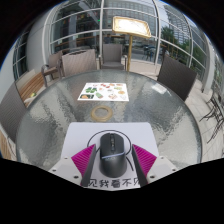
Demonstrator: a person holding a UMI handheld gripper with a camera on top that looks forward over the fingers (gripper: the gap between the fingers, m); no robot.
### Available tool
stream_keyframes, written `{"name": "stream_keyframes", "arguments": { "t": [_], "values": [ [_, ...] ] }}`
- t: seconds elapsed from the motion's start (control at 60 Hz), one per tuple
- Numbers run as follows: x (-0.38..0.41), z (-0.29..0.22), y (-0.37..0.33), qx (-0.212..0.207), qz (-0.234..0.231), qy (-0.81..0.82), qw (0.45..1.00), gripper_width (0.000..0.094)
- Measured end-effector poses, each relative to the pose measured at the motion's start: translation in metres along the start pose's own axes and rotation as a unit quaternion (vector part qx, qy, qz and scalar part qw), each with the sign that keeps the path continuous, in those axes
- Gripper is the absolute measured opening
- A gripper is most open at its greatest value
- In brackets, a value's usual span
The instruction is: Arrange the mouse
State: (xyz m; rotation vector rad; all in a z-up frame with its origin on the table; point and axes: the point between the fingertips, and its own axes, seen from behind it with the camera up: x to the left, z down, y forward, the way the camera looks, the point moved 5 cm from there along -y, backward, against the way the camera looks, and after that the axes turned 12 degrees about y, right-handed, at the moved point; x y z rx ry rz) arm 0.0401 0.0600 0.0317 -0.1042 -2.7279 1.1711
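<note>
My claw has the mouse between its two magenta pads; the pads sit close against its flanks, but I cannot tell whether they press it. The mouse is dark grey to black, rounded, with a scroll wheel on its centre line, and lies on a white sheet on the round glass counter. Beyond it, well apart, lies a printed card with green and red marks. Chairs ring the counter's far side, with glazed walls behind.
</note>
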Motion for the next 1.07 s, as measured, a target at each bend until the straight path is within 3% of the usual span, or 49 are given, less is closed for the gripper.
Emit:
{"name": "stream_keyframes", "arguments": {
  "t": [0.05,0.117,0.433,0.733,1.067],
  "values": [
    [0.002,-0.012,-0.014,-0.014,0.002,-0.003,1.000,0.0790],
    [0.007,-0.031,-0.036,-0.034,-0.001,-0.007,0.999,0.0843],
    [0.029,-0.056,-0.197,-0.116,-0.028,0.001,0.993,0.0859],
    [0.029,0.000,-0.283,-0.129,-0.075,-0.001,0.989,0.0857],
    [0.008,0.042,-0.304,-0.112,-0.066,0.020,0.991,0.0841]
  ]
}}
